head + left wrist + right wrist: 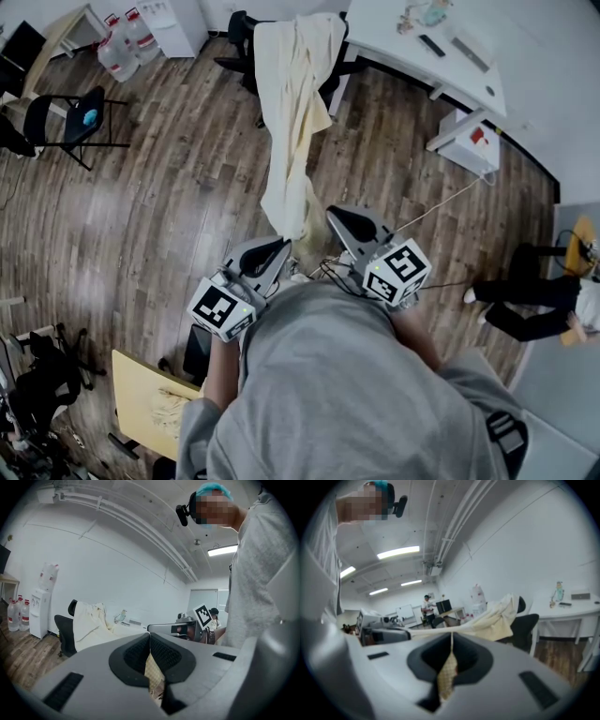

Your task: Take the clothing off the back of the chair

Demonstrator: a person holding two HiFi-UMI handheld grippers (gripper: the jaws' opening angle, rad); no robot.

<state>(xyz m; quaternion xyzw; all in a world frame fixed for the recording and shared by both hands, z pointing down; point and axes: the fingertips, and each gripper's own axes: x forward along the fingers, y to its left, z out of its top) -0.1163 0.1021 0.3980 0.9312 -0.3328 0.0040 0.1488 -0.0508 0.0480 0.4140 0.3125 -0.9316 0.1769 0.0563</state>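
A person in a grey sweatshirt [347,394] stands on the wooden floor [169,197] facing a black office chair [239,33], with a gripper in each hand. The task's thing, a cream garment [295,103], lies draped over the chair's back and runs down as a long strip toward the person, its lower end reaching both grippers. The left gripper [283,247] has its jaws clenched on a fold of that cloth. In the left gripper view the dark pads meet at the left gripper's [149,641] tip, and a wedge of checked cream fabric hangs below them. The right gripper [331,216] is clamped the same way. In its own view the right gripper [451,643] pinches a thin edge of fabric, and the garment [494,618] stretches from there to the chair [525,625]. The two grippers sit close together, side by side, just in front of the person's chest. A white desk [412,42] stands just beside the chair, and large water bottles [117,52] stand well apart from it — toward the upper left of the head view.
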